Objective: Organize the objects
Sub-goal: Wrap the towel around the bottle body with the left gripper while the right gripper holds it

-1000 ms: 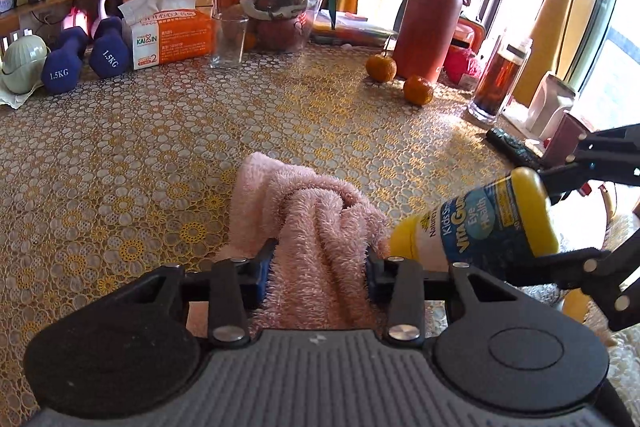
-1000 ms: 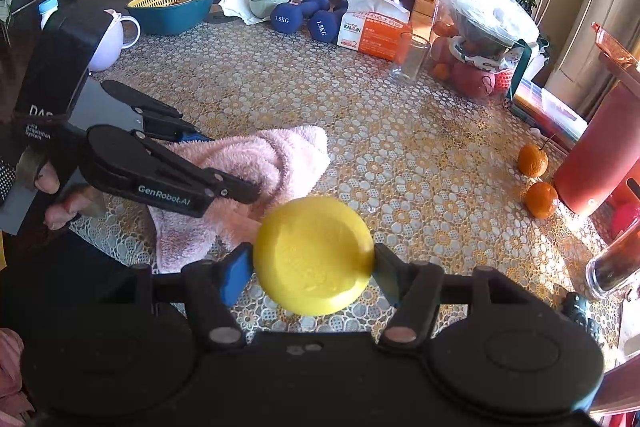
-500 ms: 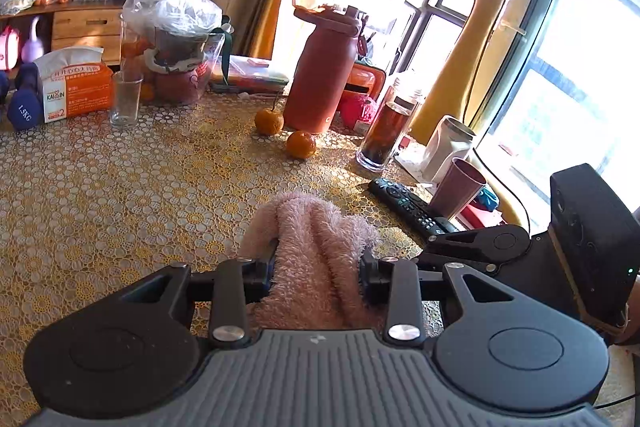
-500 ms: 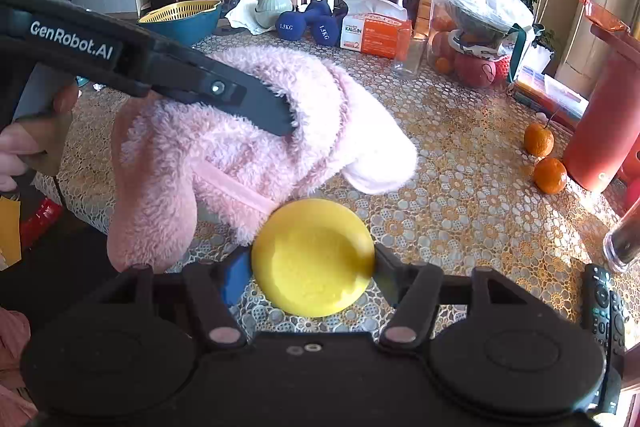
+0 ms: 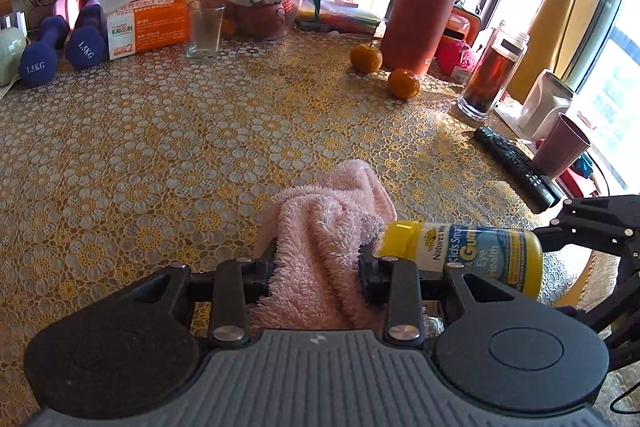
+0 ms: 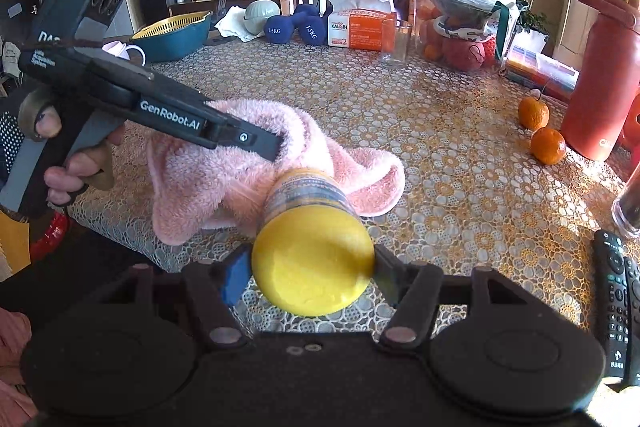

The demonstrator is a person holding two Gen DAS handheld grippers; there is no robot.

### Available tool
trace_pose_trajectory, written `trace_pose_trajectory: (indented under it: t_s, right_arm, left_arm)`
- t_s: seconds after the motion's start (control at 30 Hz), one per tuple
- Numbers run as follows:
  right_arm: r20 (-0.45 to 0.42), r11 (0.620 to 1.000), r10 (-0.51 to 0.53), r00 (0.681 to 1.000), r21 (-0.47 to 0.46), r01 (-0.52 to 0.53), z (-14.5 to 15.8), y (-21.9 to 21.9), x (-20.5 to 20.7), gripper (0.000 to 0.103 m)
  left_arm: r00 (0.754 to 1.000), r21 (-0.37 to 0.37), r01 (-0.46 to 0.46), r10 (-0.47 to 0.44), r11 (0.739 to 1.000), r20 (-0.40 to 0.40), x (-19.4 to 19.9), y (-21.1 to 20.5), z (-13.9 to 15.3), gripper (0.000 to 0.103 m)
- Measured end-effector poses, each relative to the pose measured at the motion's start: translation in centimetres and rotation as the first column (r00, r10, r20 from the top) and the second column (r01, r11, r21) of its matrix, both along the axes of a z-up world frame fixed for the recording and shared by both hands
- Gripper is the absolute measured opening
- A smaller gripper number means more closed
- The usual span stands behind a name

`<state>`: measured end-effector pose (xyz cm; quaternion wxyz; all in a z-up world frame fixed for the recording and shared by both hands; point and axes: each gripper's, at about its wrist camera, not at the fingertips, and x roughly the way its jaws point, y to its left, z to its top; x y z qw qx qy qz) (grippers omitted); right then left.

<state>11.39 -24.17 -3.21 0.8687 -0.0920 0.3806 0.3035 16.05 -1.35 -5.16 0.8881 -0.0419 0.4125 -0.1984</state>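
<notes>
Left wrist: towel near table edge

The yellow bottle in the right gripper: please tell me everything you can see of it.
The yellow bottle looks like glossy plastic, with a yellow cap and a blue-and-white label reading "Kids Smart" and "Eye Health". It lies horizontally, its rounded base toward the right wrist camera, clamped between the right gripper fingers. Its cap end touches the pink towel, which the left gripper holds. Whether it rests on the table is unclear.
</notes>
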Motion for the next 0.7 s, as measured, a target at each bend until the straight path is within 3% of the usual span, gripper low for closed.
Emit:
trace_pose_trajectory:
  t_s: [0.13,0.37,0.53,0.7]
  right_arm:
    - [-0.009,1.0,-0.005,1.0,0.025,0.005,-0.2,-0.5,0.1,0.062]
    - [-0.005,1.0,0.005,1.0,0.003,-0.005,-0.1,-0.3,-0.3,0.063]
    - [0.018,0.999,0.019,1.0,-0.039,-0.018,0.1,0.6,-0.6,0.063]
    - [0.016,0.998,0.027,1.0,-0.057,-0.026,0.0,0.7,-0.6,0.062]
  left_arm:
    - [1.0,-0.088,0.003,-0.002,0.996,0.015,-1.3,0.7,1.7,0.034]
    - [0.989,-0.163,0.133,-0.119,0.978,0.093,-3.0,-2.4,6.1,0.033]
    - [0.976,-0.114,0.192,-0.177,0.975,0.128,-3.2,-5.5,6.3,0.033]
    - [0.978,-0.065,0.169,-0.159,0.983,0.134,-2.4,-5.7,5.4,0.033]
